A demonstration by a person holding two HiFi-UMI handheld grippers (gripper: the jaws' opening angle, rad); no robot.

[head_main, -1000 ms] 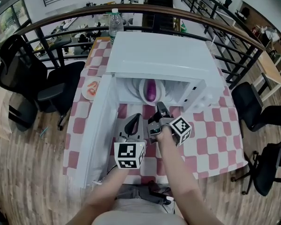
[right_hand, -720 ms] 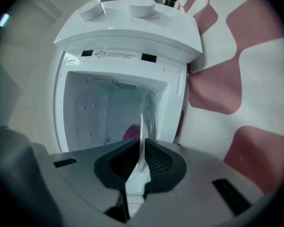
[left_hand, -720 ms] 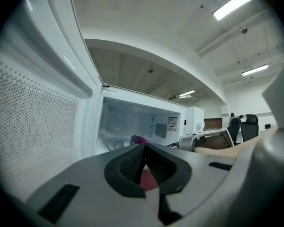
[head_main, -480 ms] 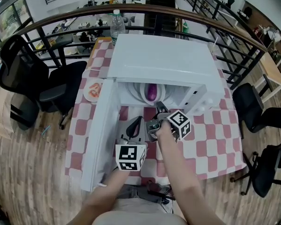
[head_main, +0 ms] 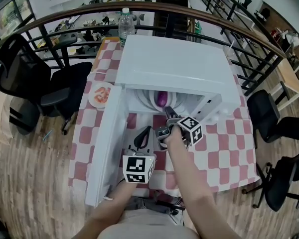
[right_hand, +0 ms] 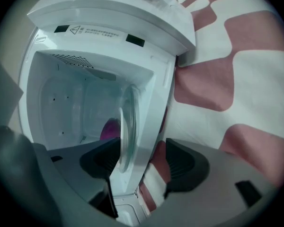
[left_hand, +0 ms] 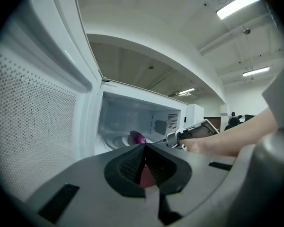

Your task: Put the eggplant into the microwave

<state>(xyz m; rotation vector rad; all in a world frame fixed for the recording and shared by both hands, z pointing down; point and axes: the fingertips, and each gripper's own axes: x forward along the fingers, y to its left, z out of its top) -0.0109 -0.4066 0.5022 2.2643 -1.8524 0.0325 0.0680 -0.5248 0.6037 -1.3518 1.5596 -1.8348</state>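
Purple eggplant (head_main: 161, 99) on the glass turntable (right_hand: 127, 126) inside the open microwave (head_main: 174, 63)

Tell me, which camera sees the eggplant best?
The head view: the eggplant lies unhidden inside the microwave. The left gripper view catches only its tip; the right gripper view shows a purple patch behind the glass plate.

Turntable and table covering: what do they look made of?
Turntable: probably clear glass, glossy, since the inner wall of the microwave shows through it. Table covering: red-and-white checked cloth or vinyl, matte. The weave is too blurred to tell which.
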